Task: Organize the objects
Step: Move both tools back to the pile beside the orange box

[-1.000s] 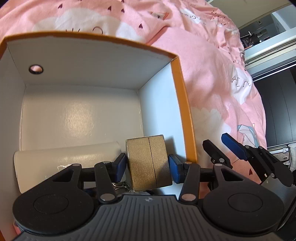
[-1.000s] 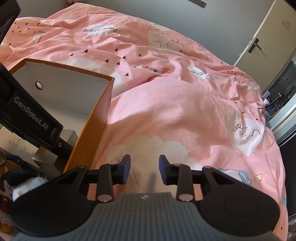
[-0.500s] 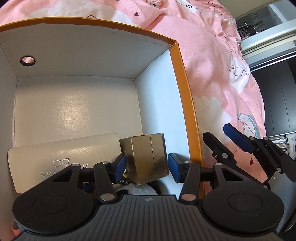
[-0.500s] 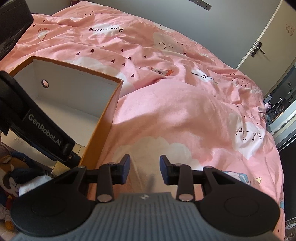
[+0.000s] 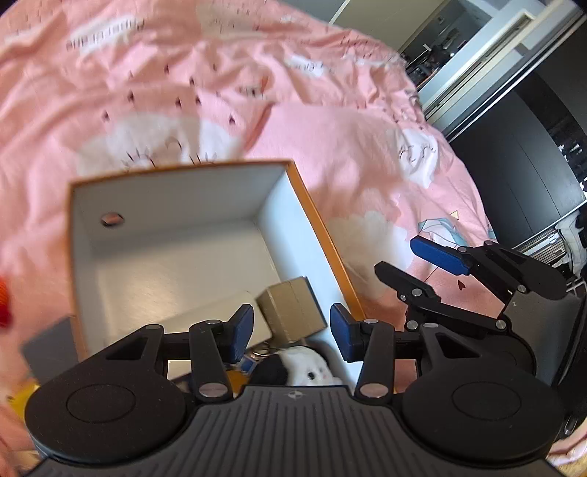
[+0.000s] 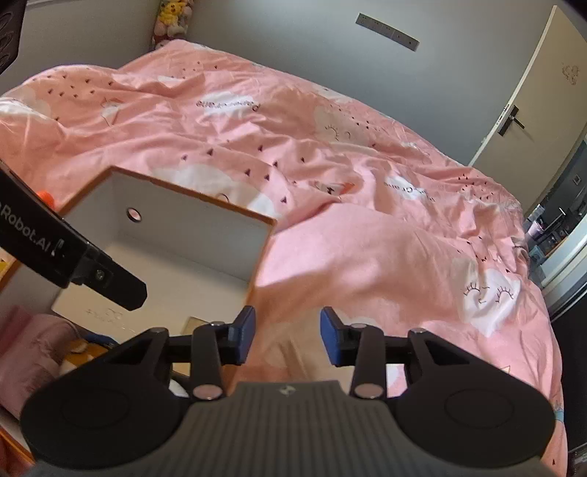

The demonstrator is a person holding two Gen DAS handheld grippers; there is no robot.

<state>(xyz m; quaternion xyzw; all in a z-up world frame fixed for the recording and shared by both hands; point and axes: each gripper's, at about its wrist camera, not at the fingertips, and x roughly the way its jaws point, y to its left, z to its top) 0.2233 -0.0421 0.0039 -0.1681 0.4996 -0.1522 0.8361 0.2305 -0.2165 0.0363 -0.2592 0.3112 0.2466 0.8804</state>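
Note:
An orange box [image 5: 323, 235] with a white inside sits on the pink duvet; it also shows in the right wrist view [image 6: 198, 200]. In it lie a small gold box [image 5: 290, 312] against the right wall, a white glasses case [image 5: 216, 315] beside it and a black-and-white plush toy [image 5: 297, 367]. My left gripper [image 5: 291, 332] hangs above the gold box without touching it; its jaws are closing with nothing pressed between them. To the right of the orange box, my right gripper [image 6: 287, 335] hovers over the duvet. Its jaws are opening and hold nothing.
The rumpled pink duvet [image 6: 367, 238] covers the whole bed. A pink cloth [image 6: 29, 348] and an orange item [image 6: 46, 196] lie left of the box. Plush toys [image 6: 170, 18] sit at the far wall, with a door [image 6: 532, 91] to the right.
The left gripper let go of the gold box and lifted up and back, so the box looks smaller. The right gripper rose too and its jaws spread wider.

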